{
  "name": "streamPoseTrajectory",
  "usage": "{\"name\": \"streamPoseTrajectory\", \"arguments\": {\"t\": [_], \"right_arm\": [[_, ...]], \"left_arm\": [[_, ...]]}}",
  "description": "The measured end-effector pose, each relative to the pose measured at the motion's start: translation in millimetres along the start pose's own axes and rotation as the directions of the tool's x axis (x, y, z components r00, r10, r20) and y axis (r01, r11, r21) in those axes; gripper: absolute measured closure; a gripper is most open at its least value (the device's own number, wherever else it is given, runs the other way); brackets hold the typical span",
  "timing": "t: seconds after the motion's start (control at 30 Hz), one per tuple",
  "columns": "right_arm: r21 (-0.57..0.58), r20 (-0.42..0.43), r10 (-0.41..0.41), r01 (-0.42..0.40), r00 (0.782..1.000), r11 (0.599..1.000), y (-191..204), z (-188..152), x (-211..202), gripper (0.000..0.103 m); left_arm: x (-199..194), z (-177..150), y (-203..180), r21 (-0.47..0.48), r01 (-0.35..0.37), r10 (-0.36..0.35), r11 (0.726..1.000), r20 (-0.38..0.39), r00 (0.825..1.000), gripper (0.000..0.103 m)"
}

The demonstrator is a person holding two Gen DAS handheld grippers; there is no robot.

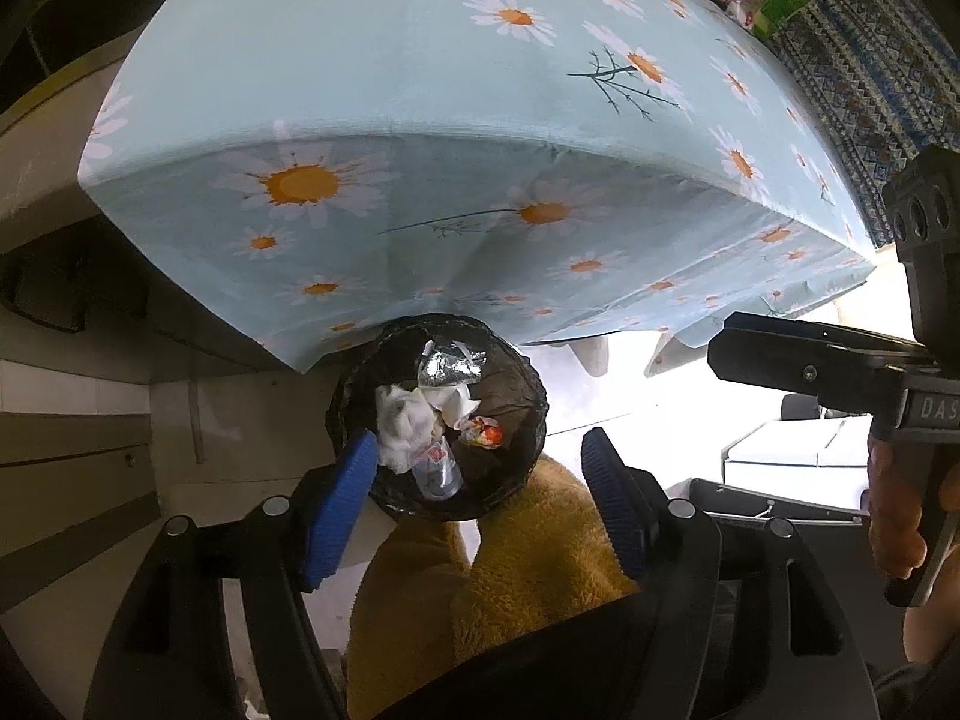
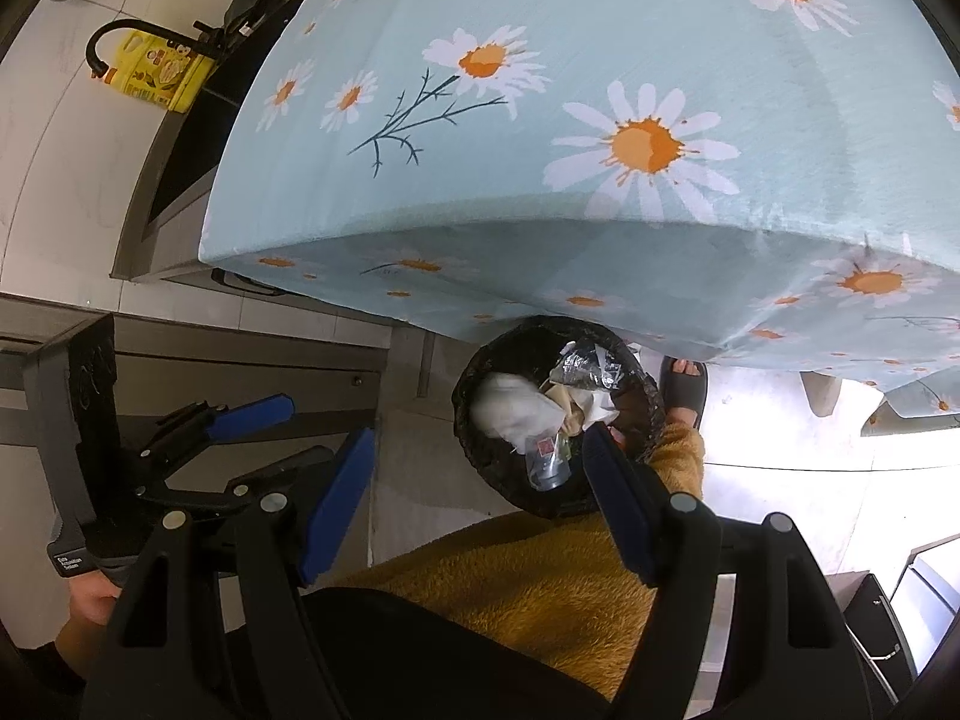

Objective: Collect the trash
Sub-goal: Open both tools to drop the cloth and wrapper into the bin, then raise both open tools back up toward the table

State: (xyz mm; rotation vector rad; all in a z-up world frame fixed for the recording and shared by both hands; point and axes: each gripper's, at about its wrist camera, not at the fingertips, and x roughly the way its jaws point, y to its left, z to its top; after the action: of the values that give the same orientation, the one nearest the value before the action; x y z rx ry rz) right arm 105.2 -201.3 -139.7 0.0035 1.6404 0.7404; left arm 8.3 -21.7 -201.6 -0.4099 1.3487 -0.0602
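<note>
Bottle (image 1: pixel 441 468) upright-tilted in bin (image 1: pixel 528 420)

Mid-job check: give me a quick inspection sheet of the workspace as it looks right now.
Surface: daisy tablecloth on the table, no trash seen on it.
Job's things: black bin on the floor at the table edge holds white tissue, foil wrapper, clear bottle, candy wrapper.
Clutter: yellow jug by the wall.
Grippers: left tool and right tool both open, empty, above the bin.
Cables: nothing seen.
Surroundings: sandalled foot beside the bin.
</note>
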Motion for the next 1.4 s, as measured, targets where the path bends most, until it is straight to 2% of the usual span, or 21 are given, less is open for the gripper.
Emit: {"name": "streamPoseTrajectory", "arguments": {"t": [0.47,0.7,0.8,0.9,1.17,1.4], "right_arm": [[-0.011,0.028,-0.009,0.01,1.0,1.0,2,6,-12,0.031],[-0.045,0.119,0.019,-0.013,0.993,0.999,8,19,-43,0.031],[-0.072,0.167,0.023,-0.011,0.986,0.997,12,25,-59,0.031],[-0.107,0.21,0.027,-0.005,0.977,0.994,15,30,-73,0.031],[-0.16,0.295,0.026,0.022,0.955,0.987,18,59,-101,0.031],[-0.208,0.323,0.017,0.054,0.946,0.977,19,104,-114,0.031]], "left_arm": [[-17,8,-7,0.019,0.028,-0.028,0.999,0.024,0.999,0.035],[-47,23,-18,0.046,0.047,-0.051,0.998,0.091,0.995,0.035],[-63,34,-24,0.06,0.04,-0.048,0.997,0.134,0.99,0.035],[-73,43,-29,0.058,0.073,-0.082,0.996,0.168,0.982,0.035],[-98,74,-33,0.075,0.037,-0.055,0.997,0.253,0.966,0.035],[-117,107,-31,0.055,-0.004,-0.014,0.998,0.327,0.945,0.035]]}}
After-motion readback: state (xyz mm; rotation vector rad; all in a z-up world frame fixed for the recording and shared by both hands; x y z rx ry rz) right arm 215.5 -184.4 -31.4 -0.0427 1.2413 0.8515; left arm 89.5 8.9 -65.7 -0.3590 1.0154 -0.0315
